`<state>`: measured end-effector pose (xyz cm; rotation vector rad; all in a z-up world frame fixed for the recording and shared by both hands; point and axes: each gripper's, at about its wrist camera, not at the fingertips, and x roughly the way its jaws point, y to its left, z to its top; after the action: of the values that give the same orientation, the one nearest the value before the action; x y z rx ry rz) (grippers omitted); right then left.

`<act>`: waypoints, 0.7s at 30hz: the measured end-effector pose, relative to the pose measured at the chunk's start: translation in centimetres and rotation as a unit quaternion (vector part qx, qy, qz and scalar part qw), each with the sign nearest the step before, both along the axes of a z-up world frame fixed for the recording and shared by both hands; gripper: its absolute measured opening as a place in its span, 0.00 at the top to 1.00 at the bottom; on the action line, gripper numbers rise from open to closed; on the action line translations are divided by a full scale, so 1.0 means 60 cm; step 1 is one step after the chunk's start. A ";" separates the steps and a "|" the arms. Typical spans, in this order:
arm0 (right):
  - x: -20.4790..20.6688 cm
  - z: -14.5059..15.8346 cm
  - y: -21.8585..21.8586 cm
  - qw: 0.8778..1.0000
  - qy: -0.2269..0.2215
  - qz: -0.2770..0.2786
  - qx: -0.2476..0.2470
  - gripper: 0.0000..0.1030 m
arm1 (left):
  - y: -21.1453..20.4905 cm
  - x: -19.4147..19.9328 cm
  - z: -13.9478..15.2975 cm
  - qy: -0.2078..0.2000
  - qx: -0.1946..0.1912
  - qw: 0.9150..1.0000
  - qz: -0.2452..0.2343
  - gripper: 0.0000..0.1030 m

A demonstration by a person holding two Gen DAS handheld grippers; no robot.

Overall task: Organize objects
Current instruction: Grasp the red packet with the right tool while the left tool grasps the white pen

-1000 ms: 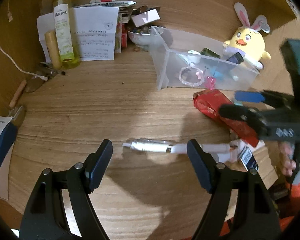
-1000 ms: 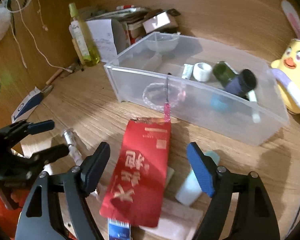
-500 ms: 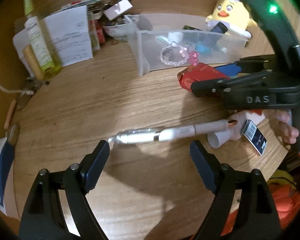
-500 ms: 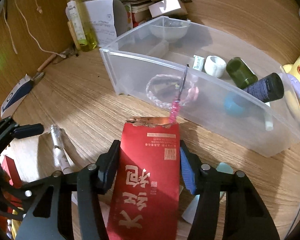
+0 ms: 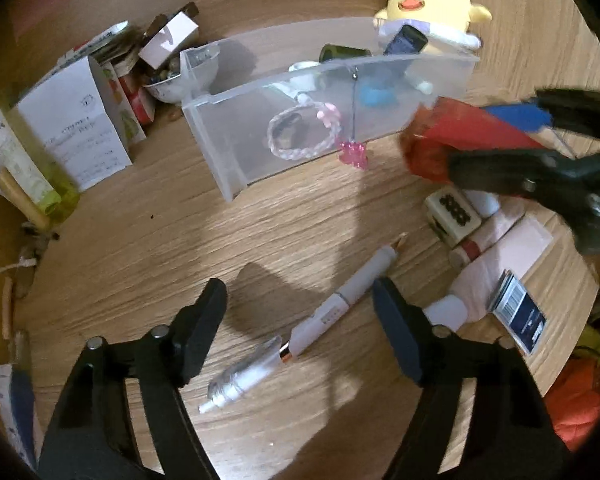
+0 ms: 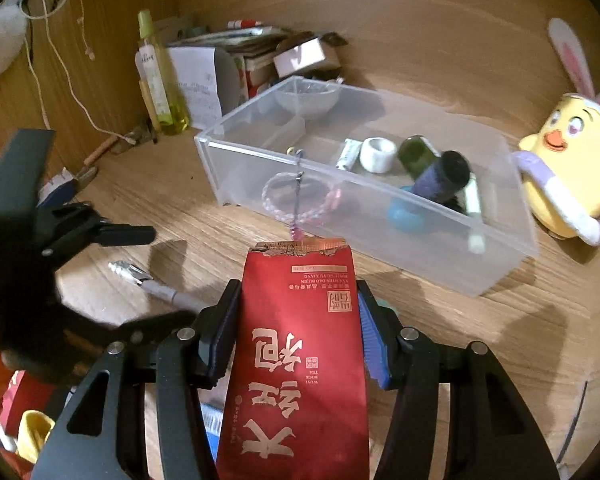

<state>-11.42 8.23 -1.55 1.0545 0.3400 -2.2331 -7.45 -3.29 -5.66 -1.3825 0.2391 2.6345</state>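
Note:
My right gripper is shut on a red tea packet and holds it above the desk, in front of the clear plastic bin. The packet and right gripper also show at the right of the left wrist view, near the bin's right end. My left gripper is open and empty over a white pen with a clear cap lying on the desk. The bin holds a bead bracelet, small bottles and a blue lid.
A yellow chick plush stands right of the bin. Papers, boxes and a yellow-green bottle crowd the back left. A dice-like cube, pale tubes and a barcode card lie at the desk's front right edge.
My right gripper closed on the red packet and lifted it off the desk. My left gripper moved nearer to the pen, which now lies diagonally between its fingers.

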 end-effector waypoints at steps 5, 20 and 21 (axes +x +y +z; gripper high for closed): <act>0.016 0.013 0.030 1.000 0.013 -0.007 -0.012 0.51 | -0.019 0.003 0.003 0.001 0.023 0.999 0.028 0.52; 0.029 0.036 0.095 0.996 0.023 -0.049 -0.070 0.51 | -0.041 0.036 0.034 0.058 0.057 0.993 0.089 0.90; 0.028 0.043 0.097 0.995 0.027 -0.051 -0.076 0.51 | -0.041 0.038 0.042 0.066 0.060 0.992 0.090 0.90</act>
<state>-9.74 14.06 1.04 0.9513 0.1387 -2.3409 -5.17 -5.74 -3.15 -1.2491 -0.0308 2.8365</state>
